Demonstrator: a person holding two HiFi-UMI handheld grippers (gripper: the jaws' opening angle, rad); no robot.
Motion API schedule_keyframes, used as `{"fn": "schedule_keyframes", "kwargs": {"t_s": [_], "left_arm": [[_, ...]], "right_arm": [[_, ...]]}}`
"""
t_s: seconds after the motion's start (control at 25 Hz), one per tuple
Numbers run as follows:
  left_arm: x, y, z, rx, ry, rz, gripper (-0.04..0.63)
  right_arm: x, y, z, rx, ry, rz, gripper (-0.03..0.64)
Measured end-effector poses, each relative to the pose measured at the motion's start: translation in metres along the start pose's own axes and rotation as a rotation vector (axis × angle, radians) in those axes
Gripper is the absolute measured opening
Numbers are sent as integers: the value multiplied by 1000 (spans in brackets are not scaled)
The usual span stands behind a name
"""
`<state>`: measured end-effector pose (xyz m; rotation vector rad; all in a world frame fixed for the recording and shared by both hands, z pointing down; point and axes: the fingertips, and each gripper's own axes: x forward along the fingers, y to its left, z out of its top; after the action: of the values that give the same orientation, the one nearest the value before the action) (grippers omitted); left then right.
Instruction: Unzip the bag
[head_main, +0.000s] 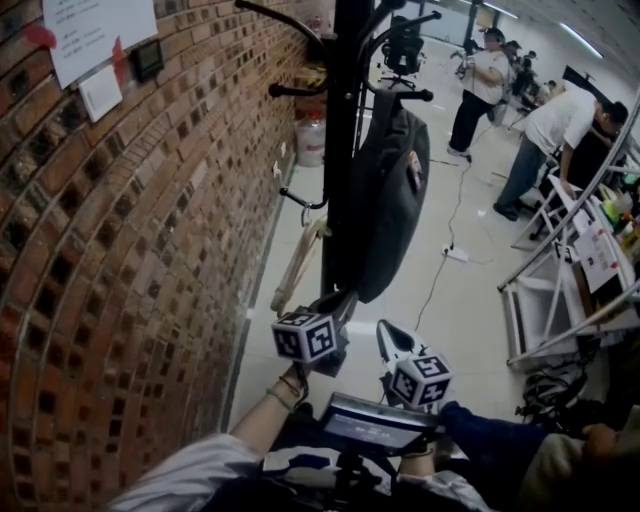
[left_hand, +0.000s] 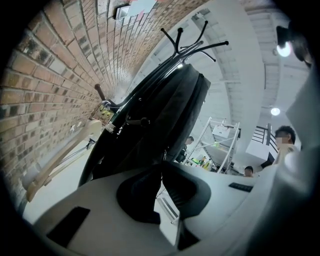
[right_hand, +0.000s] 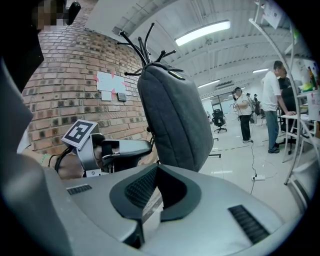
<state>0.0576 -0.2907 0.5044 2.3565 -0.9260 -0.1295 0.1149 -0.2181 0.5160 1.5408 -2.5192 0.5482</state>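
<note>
- Hanging from a black metal coat stand (head_main: 343, 110) beside a red brick wall (head_main: 120, 250), the dark grey fabric bag (head_main: 388, 190) reaches down toward the two grippers, clear of the pale floor (head_main: 460, 300).
- Left gripper (head_main: 345, 302): jaws drawn together, tips just at the bag's lower edge. Whether they pinch any part of the bag cannot be told.
- Right gripper (head_main: 386, 332): jaws closed on nothing, held below the bag and apart from it, just right of the left gripper.
- Several people (head_main: 555, 130) stand well apart in the background.
</note>
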Motion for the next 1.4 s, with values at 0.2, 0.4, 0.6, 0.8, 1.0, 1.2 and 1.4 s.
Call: {"fn": "schedule_keyframes", "kwargs": {"t_s": [0.2,0.4,0.6,0.8,1.0,1.2,1.4], "left_arm": [[6,3,-4,-2,9,1,9],[3,1,9,-21,-1,5,14],[-5,8,-4,5,42,41,14],[-17,14,-20,19,17,34,14],[-47,0,6,64,-74,50,14],[-81,-27,33,208,-119,93,13],[-103,-50,42,329,-168,110,14]], "right_arm": [[-2,-2,1,-1,-3,-5,-9],[-3,-10,3,-44,-16,-79,-9],[-1,-7,3,-79,-20,-116,-9],[-1,2,1,-58,-32,-85,-9],[-9,12,11,-51,-66,-59,-9],[-19,27,25,-64,-120,-29,-9],[-33,41,30,-77,-137,-9,-9]]}}
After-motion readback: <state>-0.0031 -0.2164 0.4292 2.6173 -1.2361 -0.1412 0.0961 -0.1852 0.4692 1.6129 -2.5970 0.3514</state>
